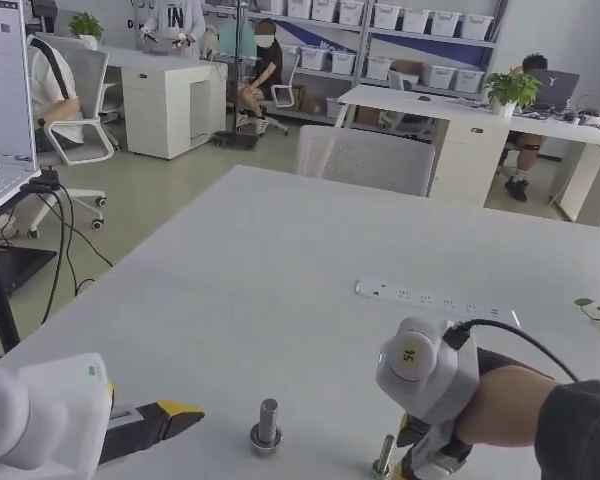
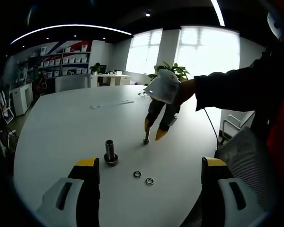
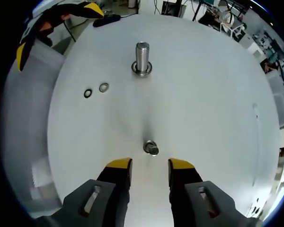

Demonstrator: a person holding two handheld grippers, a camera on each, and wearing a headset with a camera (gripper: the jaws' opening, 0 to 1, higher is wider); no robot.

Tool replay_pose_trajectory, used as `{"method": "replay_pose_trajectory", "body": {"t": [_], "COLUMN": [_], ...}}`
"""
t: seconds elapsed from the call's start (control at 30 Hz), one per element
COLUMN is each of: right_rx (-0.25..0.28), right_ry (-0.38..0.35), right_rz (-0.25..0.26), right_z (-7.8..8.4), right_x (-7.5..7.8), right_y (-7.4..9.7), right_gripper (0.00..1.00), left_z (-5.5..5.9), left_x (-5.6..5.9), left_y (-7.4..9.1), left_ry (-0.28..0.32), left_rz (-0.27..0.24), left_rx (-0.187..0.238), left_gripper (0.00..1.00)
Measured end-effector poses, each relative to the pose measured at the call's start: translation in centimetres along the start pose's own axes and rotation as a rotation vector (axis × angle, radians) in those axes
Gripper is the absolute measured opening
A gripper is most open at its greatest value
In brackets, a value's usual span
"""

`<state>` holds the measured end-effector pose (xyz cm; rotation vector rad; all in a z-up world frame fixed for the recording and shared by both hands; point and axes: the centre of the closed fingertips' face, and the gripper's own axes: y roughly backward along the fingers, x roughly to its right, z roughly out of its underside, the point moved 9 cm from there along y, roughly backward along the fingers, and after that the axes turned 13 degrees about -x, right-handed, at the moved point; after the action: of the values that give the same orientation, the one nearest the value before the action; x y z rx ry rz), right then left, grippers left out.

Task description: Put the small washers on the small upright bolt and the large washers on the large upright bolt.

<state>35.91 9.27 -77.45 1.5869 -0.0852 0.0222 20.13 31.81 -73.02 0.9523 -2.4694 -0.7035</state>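
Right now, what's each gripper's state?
Left gripper: open, empty.
Right gripper: open, empty, by the small bolt.

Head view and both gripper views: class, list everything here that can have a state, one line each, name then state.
Large bolt: upright, not gripped.
Small bolt: upright, not gripped.
Loose washers: two, lying flat, on neither bolt.
Left gripper: open, empty.
Right gripper: open, empty.

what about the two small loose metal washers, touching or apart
Apart. The right gripper view shows bare white table between the darker small metal washer and the paler small metal washer.
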Motion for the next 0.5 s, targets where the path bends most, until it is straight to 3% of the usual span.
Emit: {"method": "replay_pose_trajectory", "body": {"t": [0.27,0.5], "right_rx": [0.021,0.041], "right_ry": [-0.018,-0.022], "right_rz": [0.011,0.014], "right_z": [1.2,2.2], "right_x": [-1.1,-3.0], "right_y": [0.8,1.6], "right_gripper": [0.33,0.33], "left_z": [-0.1,-0.3], "left_x": [0.1,0.2], "left_y": [-0.1,-0.1], "left_ry": [-0.003,-0.01], "left_rz": [0.005,0.005], "left_rx": [0.002,0.002], "left_gripper": [0.89,0.89]}}
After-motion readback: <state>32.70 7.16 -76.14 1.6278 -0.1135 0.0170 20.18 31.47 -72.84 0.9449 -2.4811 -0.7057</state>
